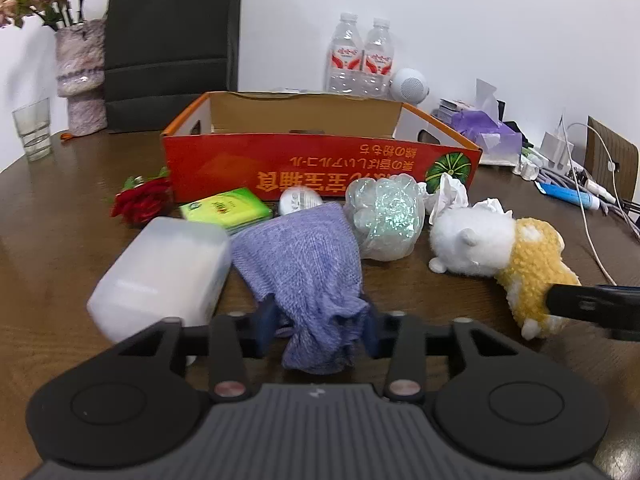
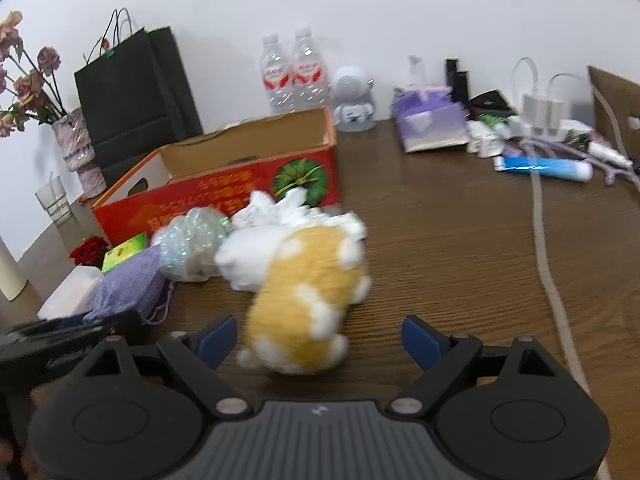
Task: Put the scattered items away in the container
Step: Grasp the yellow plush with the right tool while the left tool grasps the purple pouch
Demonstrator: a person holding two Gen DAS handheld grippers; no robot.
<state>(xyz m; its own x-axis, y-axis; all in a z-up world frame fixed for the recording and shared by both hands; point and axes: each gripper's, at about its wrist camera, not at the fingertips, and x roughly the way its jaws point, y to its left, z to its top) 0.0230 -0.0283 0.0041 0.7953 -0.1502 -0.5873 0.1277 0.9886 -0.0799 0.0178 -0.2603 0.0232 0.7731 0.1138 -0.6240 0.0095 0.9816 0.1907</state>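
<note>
The left gripper (image 1: 320, 332) had its blue pads pinched on the near, bunched end of the purple knitted cloth (image 1: 300, 264), whose long axis ran away from the camera toward the box. Just left of the cloth lay a translucent white plastic container (image 1: 160, 272) on its side, touching the cloth's edge.

The right gripper (image 2: 320, 340) stood wide, its pads on either side of the tail end of the yellow-and-white plush toy (image 2: 308, 300) without pressing it. The toy lay on the wooden table (image 2: 460, 260), its long axis running from the gripper diagonally up and left, white head end pointing toward the box.

Beyond the cloth sat a crinkled iridescent plastic bundle (image 1: 384, 220), crumpled white tissue (image 1: 448, 196), a small white round object (image 1: 300, 200) with blurred markings, a green tissue packet (image 1: 226, 210) whose print could not be read, and a red fabric rose (image 1: 142, 200).

Behind these stood the open orange cardboard box (image 1: 320, 160), empty as far as could be seen, its long side facing the left camera. Yellow Japanese and Chinese characters ran upside down across it beside a green pumpkin picture.

Farthest back, two water bottles (image 1: 360, 56) with red-and-white labels stood against the wall, next to a black paper bag (image 1: 172, 40).
</note>
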